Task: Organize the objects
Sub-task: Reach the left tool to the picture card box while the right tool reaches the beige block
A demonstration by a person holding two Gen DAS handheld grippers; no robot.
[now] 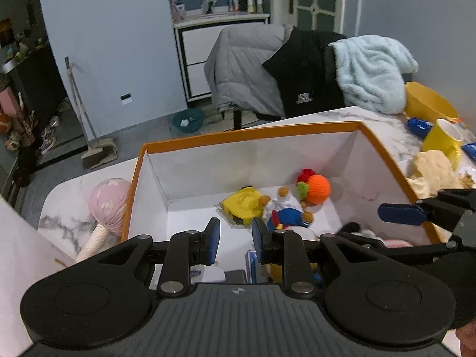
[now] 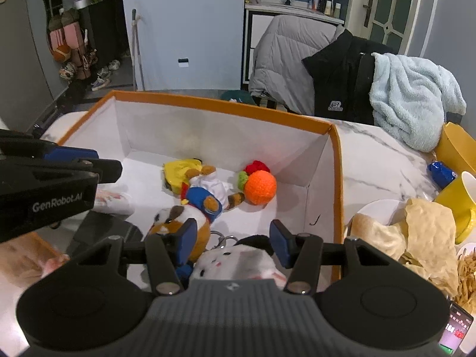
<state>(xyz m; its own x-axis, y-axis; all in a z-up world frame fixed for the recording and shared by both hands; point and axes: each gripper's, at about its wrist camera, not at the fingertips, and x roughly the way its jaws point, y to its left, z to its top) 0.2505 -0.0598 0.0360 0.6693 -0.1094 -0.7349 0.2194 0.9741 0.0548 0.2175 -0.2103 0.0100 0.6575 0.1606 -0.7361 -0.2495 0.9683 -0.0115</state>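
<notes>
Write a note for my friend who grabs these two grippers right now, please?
Left gripper: jaws shut, empty, over the orange-rimmed box.
Right gripper: jaws partly apart around the white plush; can't tell if it is gripped.
Done: yellow toy, blue-and-white doll, orange knitted ball and brown plush lie in the box.
Left: pink mallet on the table beside the box; perhaps the yellow cup too.

We held our left gripper (image 1: 236, 239) angled downward, its jaws nearly closed on nothing. Our right gripper (image 2: 234, 242), at its three o'clock, stood partly open.
</notes>
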